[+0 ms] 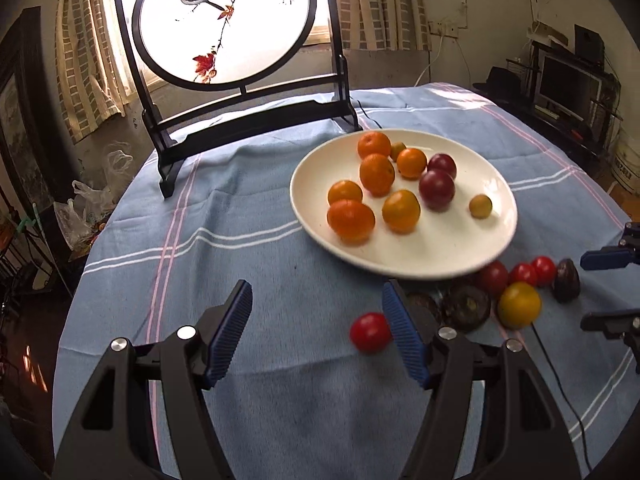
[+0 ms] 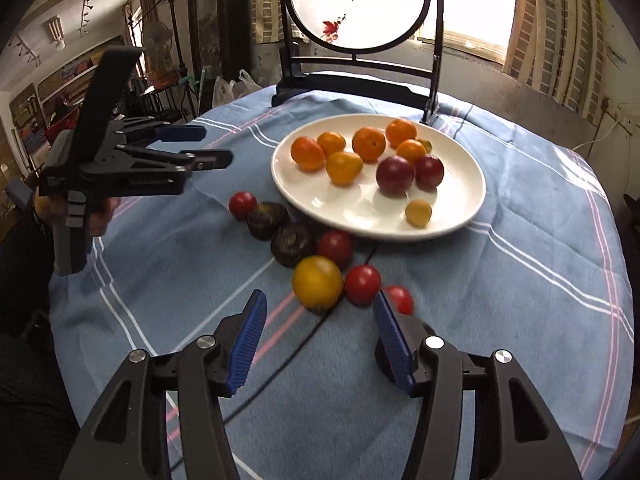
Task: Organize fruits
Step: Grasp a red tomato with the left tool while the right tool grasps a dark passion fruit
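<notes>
Between the spread blue pads of the left tool [image 1: 316, 332] lies only bare blue cloth, with one red cherry tomato [image 1: 370, 332] just inside its right pad, untouched. The right tool [image 2: 318, 338] also stands spread and grips nothing; a yellow tomato [image 2: 317, 282] sits just ahead of its gap, with a red tomato [image 2: 362, 284] touching it and another red one [image 2: 401, 298] partly hidden behind the right pad. Further out on the tabletop [image 2: 500, 300], two dark, wrinkled round fruits [image 2: 292, 243] rest side by side near the plate's edge, with more red tomatoes beside them. Beyond these, the white plate [image 2: 452, 216] carries several oranges [image 2: 369, 143], two purple-red plums [image 2: 395, 175] and a small yellow fruit [image 2: 418, 213] set apart near its rim. At the far edge of the tabletop stands a dark-framed round screen painted with birds [image 1: 224, 20], lit from the window behind it.
</notes>
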Tool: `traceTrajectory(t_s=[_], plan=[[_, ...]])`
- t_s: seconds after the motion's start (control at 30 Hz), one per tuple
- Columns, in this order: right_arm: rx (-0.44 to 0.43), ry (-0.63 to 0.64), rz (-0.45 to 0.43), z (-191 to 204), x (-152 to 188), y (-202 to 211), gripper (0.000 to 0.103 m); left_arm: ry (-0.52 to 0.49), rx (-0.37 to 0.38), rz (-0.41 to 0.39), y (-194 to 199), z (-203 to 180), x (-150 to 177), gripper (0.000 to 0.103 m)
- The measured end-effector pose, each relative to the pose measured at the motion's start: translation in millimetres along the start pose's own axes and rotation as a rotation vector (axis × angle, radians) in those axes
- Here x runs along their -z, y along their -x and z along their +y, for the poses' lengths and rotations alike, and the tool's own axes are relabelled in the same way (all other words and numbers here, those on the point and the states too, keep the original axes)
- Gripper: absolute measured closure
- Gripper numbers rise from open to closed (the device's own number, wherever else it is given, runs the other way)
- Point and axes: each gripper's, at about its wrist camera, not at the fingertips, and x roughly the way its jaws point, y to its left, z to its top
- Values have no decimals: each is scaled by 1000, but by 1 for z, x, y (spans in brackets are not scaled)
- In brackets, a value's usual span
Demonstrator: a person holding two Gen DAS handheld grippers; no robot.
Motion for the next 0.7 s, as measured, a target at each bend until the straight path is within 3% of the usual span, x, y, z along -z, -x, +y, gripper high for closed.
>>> traceTrajectory(t_s=[0.17,0.27,0.43,0.53,0.7], plan=[[112,-48,57,-26,26,-11,46,-46,49,55,0,-6,31,37],[129,-74,76,-39,29,-22,46,-88,51,81,-7,-12,41,37],[85,-96,86,-43,26,-36,47,-114,62,115,-23,-17,41,37],[71,-109,82,-45,26,-35,59,-119,79,129,-34,-18,36,37],[51,-137,64,-50,27,-24,60,-144,114,132,-49,-21,26,37]])
